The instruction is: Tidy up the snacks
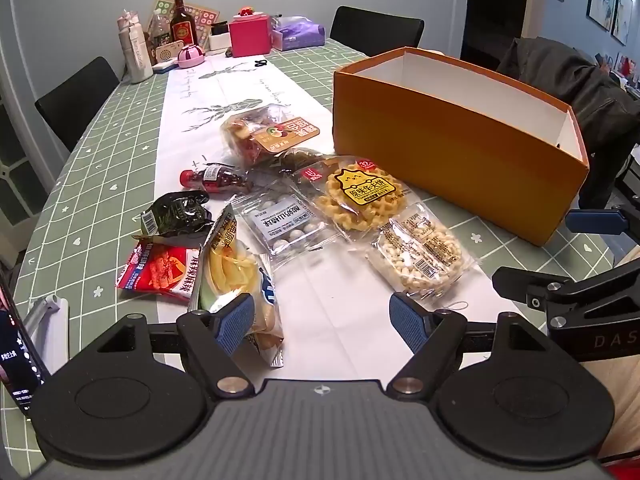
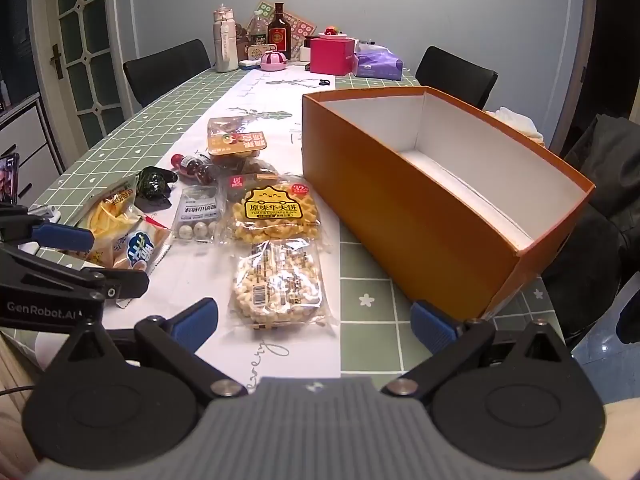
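Several snack packs lie on the white table runner (image 1: 328, 304): a yellow chips bag (image 1: 236, 272), a red spicy-strip pack (image 1: 160, 270), a dark green pack (image 1: 176, 210), a clear pack of white balls (image 1: 286, 222), a yellow waffle-cookie pack (image 1: 360, 194), a puffed-grain pack (image 1: 418, 258) (image 2: 276, 284), a small red bottle (image 1: 214, 178) and an orange-labelled fruit pack (image 1: 268, 132). An open, empty orange box (image 1: 452, 152) (image 2: 424, 208) stands to their right. My left gripper (image 1: 322, 320) is open, its left pad over the chips bag. My right gripper (image 2: 316, 320) is open just before the puffed-grain pack.
Bottles, a pink box (image 1: 250, 36) and a purple tissue pack (image 1: 298, 32) stand at the table's far end. Black chairs (image 1: 76, 100) surround the green checked tablecloth. A phone on a stand (image 1: 20, 344) stands at my left. A dark coat (image 1: 580, 92) hangs on the right chair.
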Demonstrator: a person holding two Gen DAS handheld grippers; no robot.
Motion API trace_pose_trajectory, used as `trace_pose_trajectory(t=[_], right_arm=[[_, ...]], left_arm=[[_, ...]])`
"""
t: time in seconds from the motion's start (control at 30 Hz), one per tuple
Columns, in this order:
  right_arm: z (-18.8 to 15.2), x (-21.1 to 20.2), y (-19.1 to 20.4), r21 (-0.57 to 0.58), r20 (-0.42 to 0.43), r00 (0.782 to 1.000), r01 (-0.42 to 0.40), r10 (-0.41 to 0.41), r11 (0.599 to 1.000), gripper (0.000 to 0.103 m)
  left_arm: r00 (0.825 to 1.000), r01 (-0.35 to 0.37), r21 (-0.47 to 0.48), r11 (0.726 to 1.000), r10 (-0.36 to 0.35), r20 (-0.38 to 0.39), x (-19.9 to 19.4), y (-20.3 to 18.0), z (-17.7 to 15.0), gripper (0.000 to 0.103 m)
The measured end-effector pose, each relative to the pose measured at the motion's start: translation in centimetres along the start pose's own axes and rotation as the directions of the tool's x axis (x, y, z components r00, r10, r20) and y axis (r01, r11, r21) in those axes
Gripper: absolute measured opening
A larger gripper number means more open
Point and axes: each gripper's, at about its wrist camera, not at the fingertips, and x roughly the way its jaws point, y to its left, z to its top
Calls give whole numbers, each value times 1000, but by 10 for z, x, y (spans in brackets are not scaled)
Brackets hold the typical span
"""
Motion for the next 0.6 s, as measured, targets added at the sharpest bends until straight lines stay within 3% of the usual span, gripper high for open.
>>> trace_pose_trajectory(t=[0.6], right_arm=[[-1, 2, -3, 16, 6, 1000, -5, 5, 1000, 100]], left_arm=[[1000, -6, 11, 1000, 6, -7, 2, -8, 1, 90]])
